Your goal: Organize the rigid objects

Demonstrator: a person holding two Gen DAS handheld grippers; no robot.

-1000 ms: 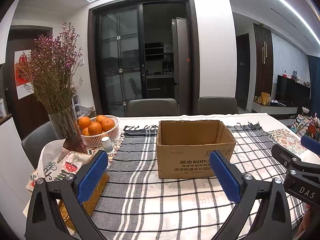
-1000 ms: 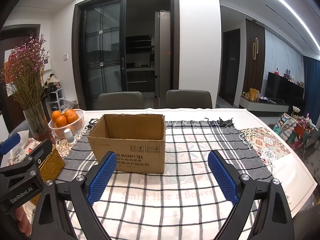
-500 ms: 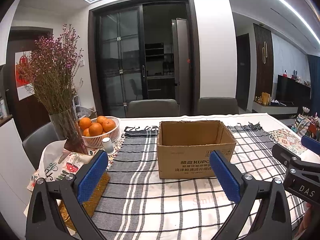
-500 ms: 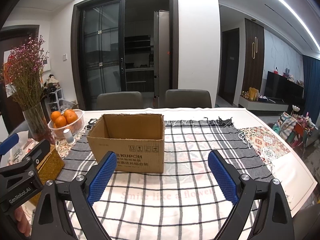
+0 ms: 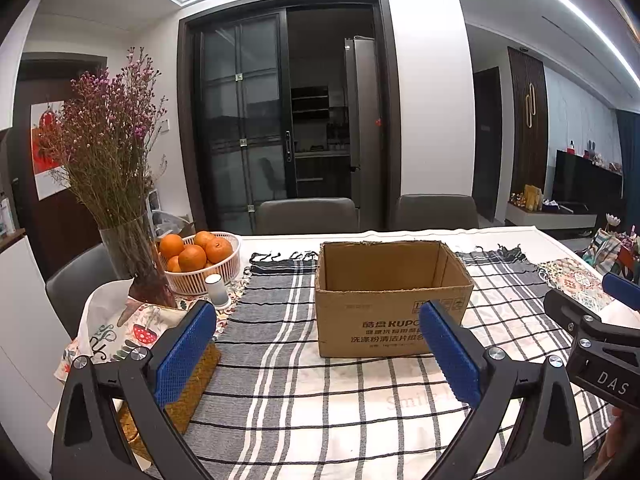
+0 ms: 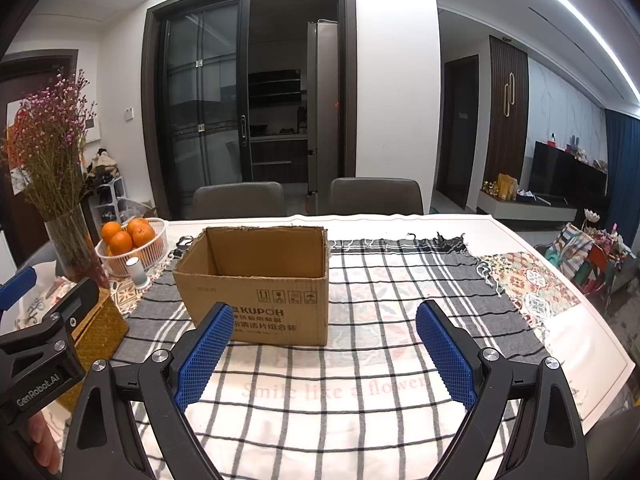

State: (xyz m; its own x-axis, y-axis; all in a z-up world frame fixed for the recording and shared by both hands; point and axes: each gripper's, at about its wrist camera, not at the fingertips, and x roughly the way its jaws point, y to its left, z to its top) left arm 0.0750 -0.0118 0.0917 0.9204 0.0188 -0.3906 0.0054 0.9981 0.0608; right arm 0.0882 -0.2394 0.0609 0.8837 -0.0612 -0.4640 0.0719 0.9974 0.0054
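The cardboard box (image 5: 390, 300) stands upright and open-topped on the checked tablecloth (image 6: 360, 380), near the middle of the table and ahead of both grippers. Judge it light and stiff, with thin walls that buckle under a hard squeeze. Take hold of one upper wall edge, or push low on a side to slide it.

The left gripper (image 5: 320, 352) is spread wide and holds nothing. The right gripper (image 6: 324, 354) is likewise spread wide and carries nothing.

Legible writing:
- Box front: "KUPOH", with Chinese print below and a row of handling symbols.
- Tablecloth: "Smile like a flower".
- Gripper bodies: "DAS" on one, "GenRobot.AI" on the other.

The box interior shows no contents from these views.
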